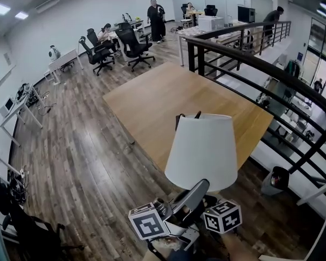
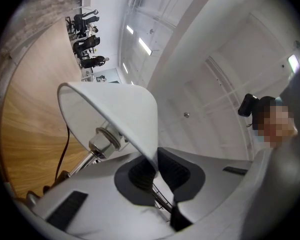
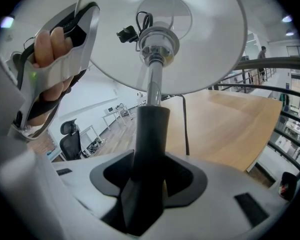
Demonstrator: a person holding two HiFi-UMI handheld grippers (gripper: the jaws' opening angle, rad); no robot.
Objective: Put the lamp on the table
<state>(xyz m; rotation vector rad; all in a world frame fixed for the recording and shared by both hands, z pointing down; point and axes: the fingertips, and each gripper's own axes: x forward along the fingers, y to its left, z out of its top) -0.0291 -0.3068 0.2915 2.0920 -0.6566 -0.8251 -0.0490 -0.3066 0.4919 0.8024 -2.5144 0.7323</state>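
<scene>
A lamp with a white conical shade [image 1: 202,150] hangs in the air over the near edge of the wooden table [image 1: 152,102]. My left gripper [image 2: 155,171] is shut on the shade's lower rim [image 2: 115,109], which runs between its dark pads. My right gripper [image 3: 149,171] is shut on the lamp's black stem sleeve [image 3: 150,134], below the chrome socket [image 3: 157,46]. In the right gripper view the left gripper [image 3: 85,24] shows at the shade's edge with a hand [image 3: 47,49] on it. A black cord [image 3: 185,129] hangs from the lamp. The lamp's base is hidden.
A black railing [image 1: 261,64] runs along the table's right side above a lower floor. A black bin [image 1: 276,179] stands at the near right. Office chairs [image 1: 133,45], white desks [image 1: 65,58] and people are at the back of the room.
</scene>
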